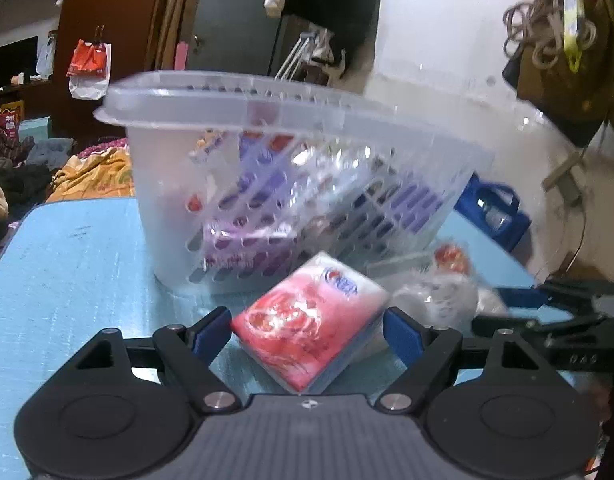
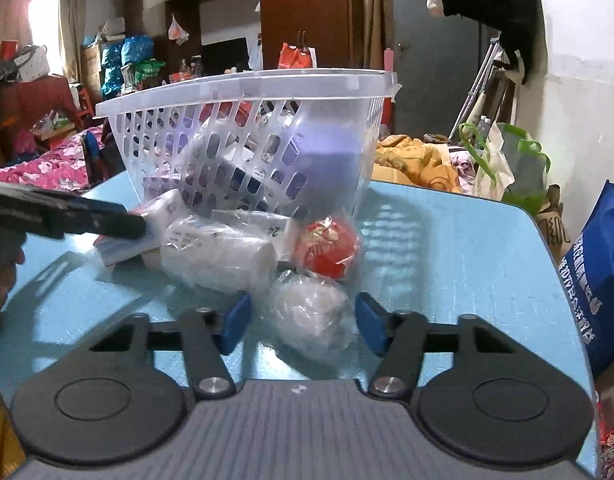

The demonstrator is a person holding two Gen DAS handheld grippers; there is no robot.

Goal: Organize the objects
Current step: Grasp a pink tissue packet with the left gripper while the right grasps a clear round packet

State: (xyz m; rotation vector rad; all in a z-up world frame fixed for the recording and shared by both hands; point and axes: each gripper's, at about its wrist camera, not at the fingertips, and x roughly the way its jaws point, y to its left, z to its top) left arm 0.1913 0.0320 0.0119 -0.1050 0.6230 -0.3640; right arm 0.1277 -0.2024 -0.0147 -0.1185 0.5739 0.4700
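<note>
right tool | astride clear-wrapped roll | basket behind | blue table

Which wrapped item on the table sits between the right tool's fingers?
The small clear-wrapped white bundle, nearest the camera; the red one and the larger white roll lie farther back.

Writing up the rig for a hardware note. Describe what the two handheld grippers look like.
Both match. The left gripper has black linkage arms with silver pivot pins, round black discs on either side, and a ribbed grey body bearing a small white mark at its front edge. Its fingers carry blue pads. The right gripper has the same black arms, silver pins, grey ribbed body and blue-padded fingers. No cables or sleeves show.
</note>
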